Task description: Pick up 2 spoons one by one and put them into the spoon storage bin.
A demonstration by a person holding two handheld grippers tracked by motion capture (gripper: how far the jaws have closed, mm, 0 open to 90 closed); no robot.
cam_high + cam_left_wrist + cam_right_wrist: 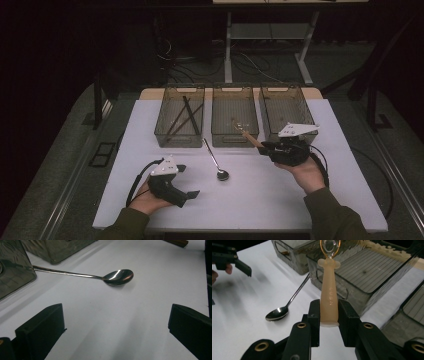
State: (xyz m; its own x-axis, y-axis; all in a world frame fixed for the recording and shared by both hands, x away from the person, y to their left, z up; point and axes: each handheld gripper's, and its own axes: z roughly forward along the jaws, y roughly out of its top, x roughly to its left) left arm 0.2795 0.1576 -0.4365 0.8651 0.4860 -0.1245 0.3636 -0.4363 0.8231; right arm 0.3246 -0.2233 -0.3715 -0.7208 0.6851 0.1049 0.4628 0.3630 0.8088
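- From above, along the far edge of the white surface (pixel 280 200), three clear bins stand side by side: the left bin (pixel 180 116) holds dark sticks (pixel 186 113), the middle bin (pixel 234 116) and the right bin (pixel 285 111) sit beside it.
- A metal spoon (pixel 215 159) lies near the middle of the surface, bowl toward the near edge.
- Near the near-left corner the left tool (pixel 185 181) rests low, jaws spread wide and empty.
- The right tool (pixel 261 146) holds a tan-handled utensil (pixel 250 137) reaching over the middle bin's near wall.
- Left gripper view: both jaws stand far apart with nothing between them; the spoon (pixel 110 277) lies ahead, its handle running toward a bin (pixel 15 272).
- Right gripper view: the jaws clamp the utensil's handle (pixel 329 300); its clear tip is at the bin (pixel 362 275), the spoon (pixel 287 305) to the left.
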